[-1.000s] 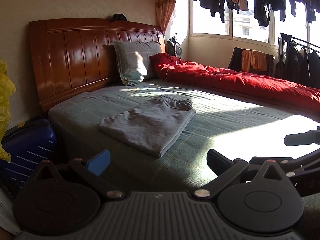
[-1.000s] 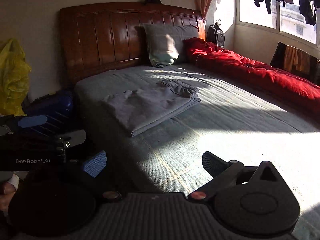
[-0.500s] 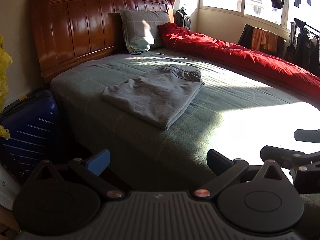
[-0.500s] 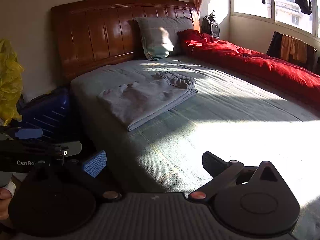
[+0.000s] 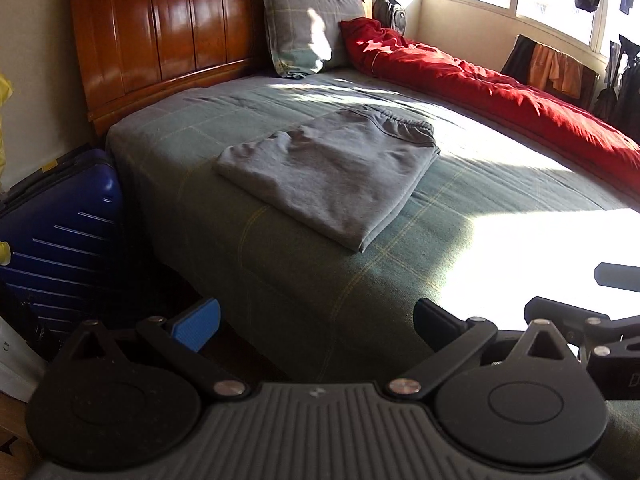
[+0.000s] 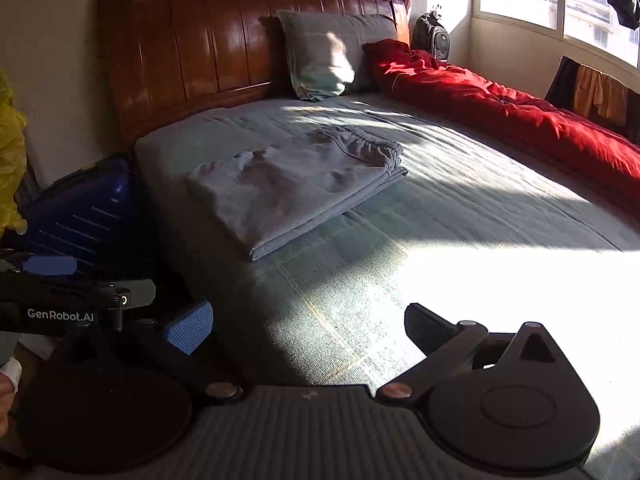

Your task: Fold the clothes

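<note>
Grey trousers (image 5: 336, 176) lie on the bed (image 5: 304, 280), already a flat rectangle, elastic waistband toward the red quilt (image 5: 492, 92), folded edge facing the foot corner. Looks mostly done; I'd guess one more fold or a tidy-up is left.

Left hand-held gripper (image 5: 316, 320): fingers spread wide, nothing between them. Right hand-held gripper (image 6: 308, 326): same, wide apart and empty. Both hang over the near edge of the bed, well apart from the trousers, which sit ahead and slightly left in both views. Left unit sits beside the right, nearer the blue suitcase (image 5: 60, 232).

For a final fold:
- come in low, one gripper per near corner
- pinch all layers, not only the top one, or the stack shears
- lift both corners together, carry over toward the waistband, lay down evenly
- let go only once the fabric is flat

Risk: stacked layers sliding, and glare on the sunlit sheet hiding the edge.
</note>
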Demonstrator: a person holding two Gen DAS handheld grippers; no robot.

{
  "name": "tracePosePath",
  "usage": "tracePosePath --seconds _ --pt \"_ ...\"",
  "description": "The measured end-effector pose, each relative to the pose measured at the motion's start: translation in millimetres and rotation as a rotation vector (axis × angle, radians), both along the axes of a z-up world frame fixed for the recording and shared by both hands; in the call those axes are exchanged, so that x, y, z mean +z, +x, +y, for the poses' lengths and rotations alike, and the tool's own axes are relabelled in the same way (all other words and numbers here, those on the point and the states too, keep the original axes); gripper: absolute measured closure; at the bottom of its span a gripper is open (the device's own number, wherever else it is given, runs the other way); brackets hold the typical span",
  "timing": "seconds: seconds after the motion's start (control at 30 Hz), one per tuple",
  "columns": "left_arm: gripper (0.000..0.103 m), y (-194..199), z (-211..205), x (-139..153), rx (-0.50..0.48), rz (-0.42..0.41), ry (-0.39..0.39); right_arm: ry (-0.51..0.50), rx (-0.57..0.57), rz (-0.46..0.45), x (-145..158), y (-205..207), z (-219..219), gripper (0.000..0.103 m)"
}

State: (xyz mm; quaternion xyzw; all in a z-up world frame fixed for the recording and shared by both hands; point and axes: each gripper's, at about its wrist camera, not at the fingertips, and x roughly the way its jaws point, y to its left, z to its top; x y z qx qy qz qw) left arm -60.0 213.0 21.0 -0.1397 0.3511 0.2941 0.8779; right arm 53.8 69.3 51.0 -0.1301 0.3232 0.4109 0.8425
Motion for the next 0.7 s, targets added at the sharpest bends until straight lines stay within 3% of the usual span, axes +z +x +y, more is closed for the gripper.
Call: tracePosePath --seconds 0.7 --pt "0.001 15.0 6.9 -3.9 -0.001 0.067 0.038 -0.073 -0.026 0.043 -19.7 25.8 23.9 0.0"
